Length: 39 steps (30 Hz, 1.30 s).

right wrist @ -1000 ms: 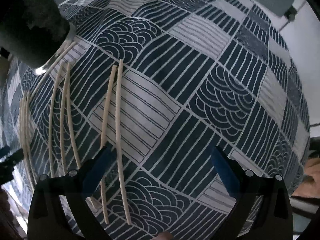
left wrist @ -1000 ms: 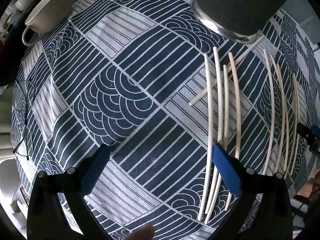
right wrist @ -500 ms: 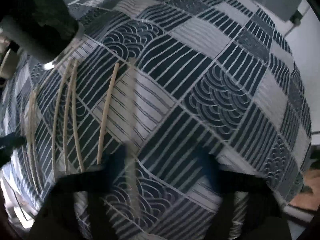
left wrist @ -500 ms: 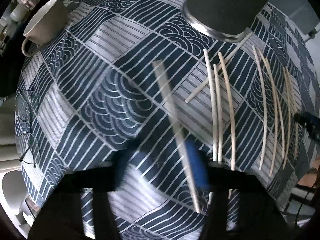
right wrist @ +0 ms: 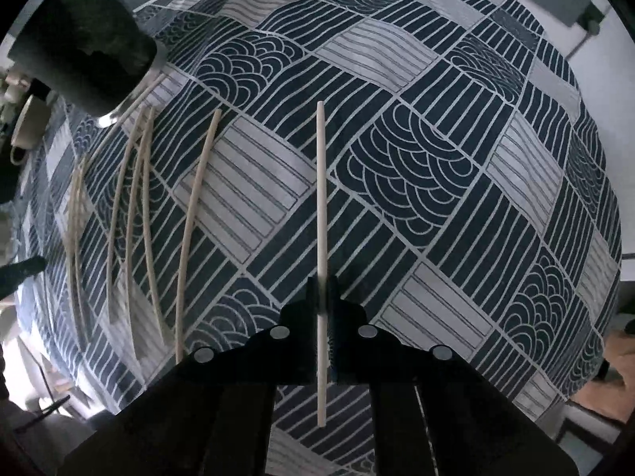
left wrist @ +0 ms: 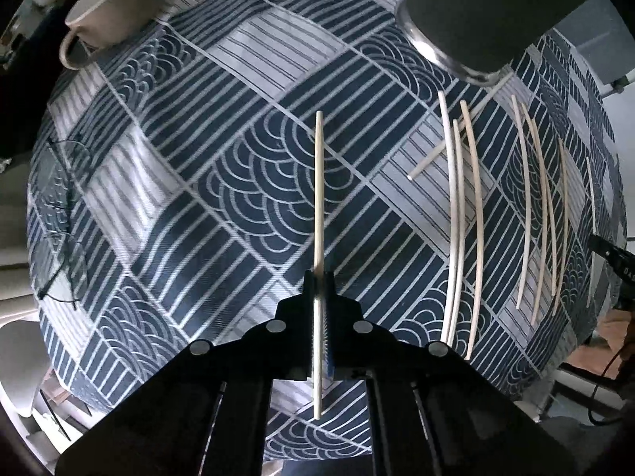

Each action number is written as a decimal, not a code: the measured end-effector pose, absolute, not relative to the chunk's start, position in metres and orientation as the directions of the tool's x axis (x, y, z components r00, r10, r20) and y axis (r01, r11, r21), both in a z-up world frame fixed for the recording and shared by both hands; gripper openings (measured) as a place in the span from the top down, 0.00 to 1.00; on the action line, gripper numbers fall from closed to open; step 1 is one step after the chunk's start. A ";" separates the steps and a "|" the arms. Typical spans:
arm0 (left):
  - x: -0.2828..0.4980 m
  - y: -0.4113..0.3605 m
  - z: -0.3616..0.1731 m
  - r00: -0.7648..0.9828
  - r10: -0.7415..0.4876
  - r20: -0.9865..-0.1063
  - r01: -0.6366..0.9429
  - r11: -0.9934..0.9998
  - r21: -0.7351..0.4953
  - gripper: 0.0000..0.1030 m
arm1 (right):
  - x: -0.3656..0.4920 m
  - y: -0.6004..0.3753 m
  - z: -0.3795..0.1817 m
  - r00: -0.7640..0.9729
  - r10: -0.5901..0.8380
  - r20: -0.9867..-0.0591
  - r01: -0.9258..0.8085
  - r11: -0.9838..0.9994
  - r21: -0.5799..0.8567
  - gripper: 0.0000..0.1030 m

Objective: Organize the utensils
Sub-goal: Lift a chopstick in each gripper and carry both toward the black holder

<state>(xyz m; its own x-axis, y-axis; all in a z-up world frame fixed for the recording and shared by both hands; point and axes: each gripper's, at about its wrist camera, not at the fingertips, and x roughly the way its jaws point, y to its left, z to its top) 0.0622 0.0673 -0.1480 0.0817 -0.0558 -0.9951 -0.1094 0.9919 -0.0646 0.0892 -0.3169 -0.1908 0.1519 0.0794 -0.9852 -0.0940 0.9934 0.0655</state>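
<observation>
My left gripper [left wrist: 318, 277] is shut on a pale chopstick [left wrist: 318, 182] and holds it above the patterned cloth, pointing forward. My right gripper [right wrist: 323, 279] is shut on another pale chopstick [right wrist: 321, 182], also lifted and pointing forward. Several more chopsticks [left wrist: 460, 214] lie side by side on the cloth, to the right in the left wrist view and to the left in the right wrist view [right wrist: 190, 214]. A dark cylindrical holder [left wrist: 488, 12] stands at the far end of them; it also shows in the right wrist view [right wrist: 83, 39].
A cream mug [left wrist: 107, 4] stands at the far left of the blue-and-white tablecloth [left wrist: 246, 182]. Eyeglasses [left wrist: 59, 214] lie near the left table edge. The other gripper's dark tip [left wrist: 613, 256] shows at the right edge.
Both grippers went from open to shut, each taking one chopstick from the row. Both chopsticks are now lifted off the cloth and centred in the views.
</observation>
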 end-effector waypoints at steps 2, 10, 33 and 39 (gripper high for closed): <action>0.054 0.076 -0.141 0.101 -0.056 -0.993 -0.110 0.992 -0.067 0.96 | 0.086 -0.317 -0.186 0.163 0.096 -0.982 -0.086 0.993 0.082 0.96; 0.061 0.087 -0.106 0.168 -0.031 -0.985 -0.115 0.992 -0.051 0.96 | 0.091 -0.293 -0.145 0.227 0.127 -0.966 -0.114 0.988 0.103 0.96; 0.130 0.056 0.019 0.484 0.049 -0.874 -0.065 0.998 0.020 0.96 | 0.141 -0.256 -0.017 0.541 0.232 -0.808 -0.233 0.965 0.121 0.96; 0.150 0.048 0.046 0.536 0.042 -0.843 -0.040 0.999 0.024 0.96 | 0.155 -0.237 0.006 0.585 0.265 -0.767 -0.279 0.953 0.117 0.96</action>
<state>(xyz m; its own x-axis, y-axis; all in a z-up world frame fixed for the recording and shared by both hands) 0.1497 0.0484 0.0458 0.5360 0.0420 -0.8432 -0.0401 0.9989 0.0243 0.1551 -0.2373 0.0058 0.5848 0.2650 -0.7666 -0.2786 0.9533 0.1170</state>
